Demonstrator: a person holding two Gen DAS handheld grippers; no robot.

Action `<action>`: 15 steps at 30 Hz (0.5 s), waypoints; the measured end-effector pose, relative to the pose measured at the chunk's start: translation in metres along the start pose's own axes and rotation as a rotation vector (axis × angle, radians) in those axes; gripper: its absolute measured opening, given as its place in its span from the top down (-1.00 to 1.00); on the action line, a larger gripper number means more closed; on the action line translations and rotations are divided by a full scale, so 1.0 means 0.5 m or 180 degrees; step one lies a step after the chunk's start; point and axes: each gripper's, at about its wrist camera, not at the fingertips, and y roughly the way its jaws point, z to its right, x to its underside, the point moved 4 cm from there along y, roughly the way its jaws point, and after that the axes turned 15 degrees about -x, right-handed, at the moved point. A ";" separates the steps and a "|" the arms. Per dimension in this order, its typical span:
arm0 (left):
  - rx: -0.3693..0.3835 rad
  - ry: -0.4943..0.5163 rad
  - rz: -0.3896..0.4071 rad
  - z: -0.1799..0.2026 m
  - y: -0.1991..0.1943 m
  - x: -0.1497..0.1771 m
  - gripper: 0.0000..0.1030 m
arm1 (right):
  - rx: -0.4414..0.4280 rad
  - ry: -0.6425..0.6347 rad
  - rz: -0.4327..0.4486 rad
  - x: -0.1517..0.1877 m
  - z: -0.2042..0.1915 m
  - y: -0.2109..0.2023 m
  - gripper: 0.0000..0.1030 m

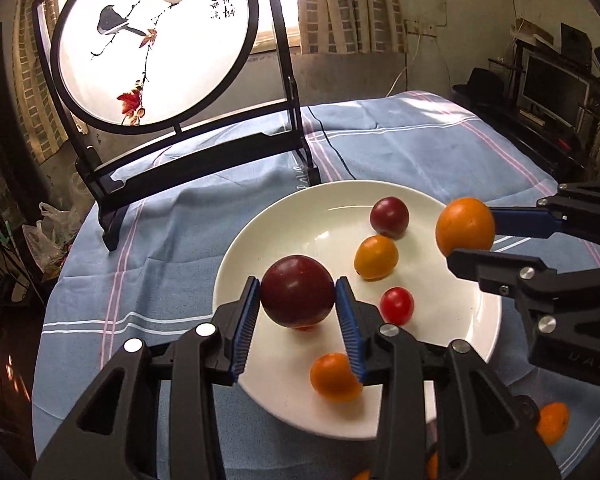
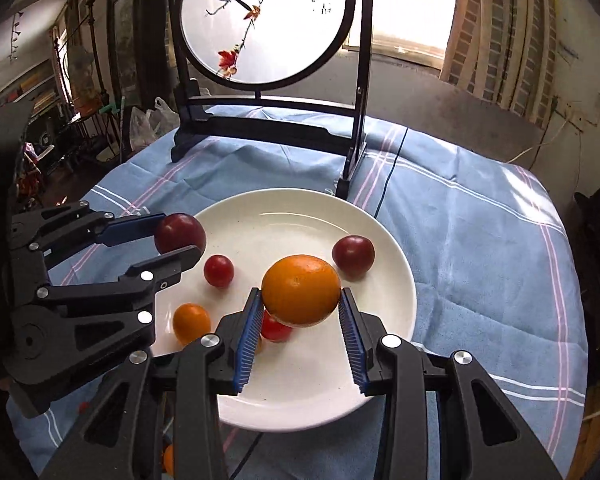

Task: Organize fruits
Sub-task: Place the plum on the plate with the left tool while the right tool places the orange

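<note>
A white plate lies on the blue cloth. My left gripper is shut on a dark red plum and holds it above the plate's left part. My right gripper is shut on an orange above the plate's right side. On the plate lie a second plum, a red cherry tomato, an orange tomato and another orange tomato. A further red tomato shows under the held orange.
A black-framed round bird screen stands behind the plate with a black cable beside it. Small orange fruits lie on the blue cloth near its front edge. Room clutter surrounds the table.
</note>
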 end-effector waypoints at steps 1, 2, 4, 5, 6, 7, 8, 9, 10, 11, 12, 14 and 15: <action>0.0003 0.0005 -0.0020 0.003 0.007 0.000 0.26 | 0.0008 0.0025 -0.0023 0.000 0.007 0.010 0.24; 0.0006 0.0007 -0.0042 0.007 0.015 -0.001 0.26 | 0.0014 0.0047 -0.0054 0.001 0.014 0.020 0.24; 0.0003 0.0013 -0.0074 0.012 0.027 0.000 0.26 | 0.0018 0.0098 -0.0102 0.004 0.025 0.035 0.24; 0.0003 0.0015 -0.0086 0.013 0.031 0.000 0.25 | 0.0025 0.0115 -0.0121 0.005 0.030 0.042 0.24; 0.0000 0.0022 -0.0100 0.015 0.036 0.000 0.25 | 0.0029 0.0124 -0.0140 0.007 0.033 0.048 0.24; -0.0002 0.0028 -0.0111 0.018 0.039 0.000 0.25 | 0.0027 0.0133 -0.0157 0.009 0.037 0.053 0.24; -0.0011 0.0031 -0.0102 0.020 0.040 0.000 0.25 | 0.0024 0.0142 -0.0170 0.009 0.039 0.058 0.24; -0.0030 0.0038 -0.0070 0.021 0.039 -0.001 0.25 | 0.0025 0.0143 -0.0187 0.010 0.040 0.063 0.24; -0.0033 0.0052 -0.0055 0.022 0.039 -0.002 0.25 | 0.0024 0.0138 -0.0214 0.012 0.040 0.069 0.24; -0.0030 0.0050 -0.0059 0.023 0.040 -0.004 0.25 | 0.0020 0.0137 -0.0237 0.014 0.040 0.074 0.24; -0.0022 0.0033 -0.0067 0.022 0.040 -0.005 0.25 | 0.0037 0.0144 -0.0234 0.015 0.040 0.075 0.24; -0.0019 -0.0013 -0.0014 0.017 0.032 -0.011 -0.06 | 0.0029 0.0158 -0.0213 0.013 0.039 0.071 0.23; -0.0035 -0.0032 0.0037 0.012 0.026 -0.013 -0.16 | 0.0001 0.0166 -0.0157 0.010 0.038 0.062 0.22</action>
